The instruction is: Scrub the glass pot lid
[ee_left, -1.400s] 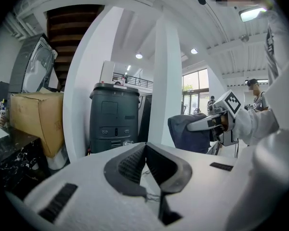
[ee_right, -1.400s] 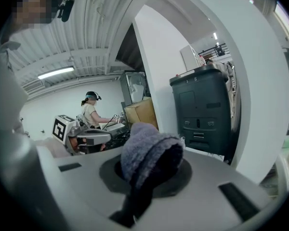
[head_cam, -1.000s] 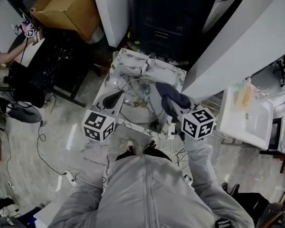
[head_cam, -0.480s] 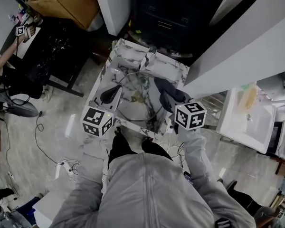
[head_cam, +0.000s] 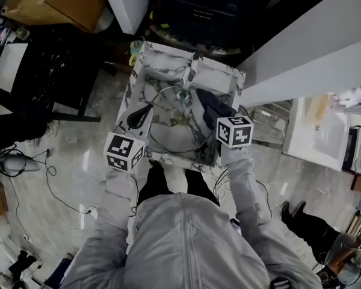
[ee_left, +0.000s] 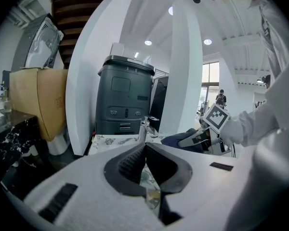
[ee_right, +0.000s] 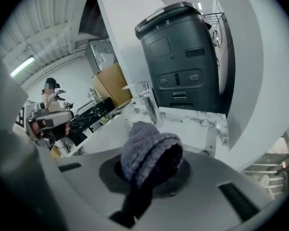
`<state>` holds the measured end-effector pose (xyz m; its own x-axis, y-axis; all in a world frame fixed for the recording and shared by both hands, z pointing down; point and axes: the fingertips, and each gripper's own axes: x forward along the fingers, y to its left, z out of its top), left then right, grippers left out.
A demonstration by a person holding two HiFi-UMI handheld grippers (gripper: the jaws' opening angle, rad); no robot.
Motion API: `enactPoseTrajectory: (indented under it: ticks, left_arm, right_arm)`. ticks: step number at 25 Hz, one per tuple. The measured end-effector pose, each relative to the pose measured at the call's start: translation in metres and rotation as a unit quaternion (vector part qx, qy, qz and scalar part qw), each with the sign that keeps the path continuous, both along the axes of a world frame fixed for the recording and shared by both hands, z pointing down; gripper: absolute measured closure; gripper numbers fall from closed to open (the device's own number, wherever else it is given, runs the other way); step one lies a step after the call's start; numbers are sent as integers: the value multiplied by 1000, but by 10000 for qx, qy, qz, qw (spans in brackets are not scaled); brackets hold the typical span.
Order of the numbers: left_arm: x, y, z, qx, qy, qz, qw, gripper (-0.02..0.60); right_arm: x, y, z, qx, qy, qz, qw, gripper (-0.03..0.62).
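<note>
**Lid in sink, cloth up – scrub hardly begun**

Glass lid [head_cam: 177,134] in the marble sink [head_cam: 139,71], filling most of the basin, rim reaching from L edge to near edge; looks tipped up, not lying flat, though angle hard to read. Tap [ee_right: 147,102] at far edge, no water seen running.

L gripper [ee_left: 145,148] nearly closed, tips touching, w/ a thin bright edge caught deeper between the pads – prob. the lid's rim, pinched at the basin's L edge to steady it. R gripper [head_cam: 218,119] clamped on a blue-grey cloth [ee_right: 151,153], bunched over the jaws and hanging out in front; poised at the lid's R side, by the sink's R edge. Contact btwn cloth and glass not clear from any view.

Progress, judged: setup done – lid braced, cloth in hand. No suds or wipe marks visible on the glass, so no telling how much is clean. Left to do: rub cloth across whole top, rim and knob area, then prob. the underside.
</note>
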<state>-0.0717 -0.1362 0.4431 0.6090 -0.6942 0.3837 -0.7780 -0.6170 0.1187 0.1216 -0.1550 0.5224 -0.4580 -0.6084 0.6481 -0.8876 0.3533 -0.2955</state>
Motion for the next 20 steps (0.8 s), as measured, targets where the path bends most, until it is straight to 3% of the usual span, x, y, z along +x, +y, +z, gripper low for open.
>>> enactPoseTrajectory:
  ticks: [7, 12, 20]
  left_arm:
    - [-6, -22, 15, -141, -40, 437, 9989, 555]
    - [-25, -37, 26, -292, 65, 263, 9992, 555]
    - [-24, -29, 41, -512, 207, 234, 9982, 555]
  right_arm:
    - [-15, -23, 45, -374, 235, 176, 9989, 548]
    - [-18, -38, 76, -592, 465, 196, 9970, 548]
    - [-28, -50, 118, -733, 863, 84, 9935, 548]
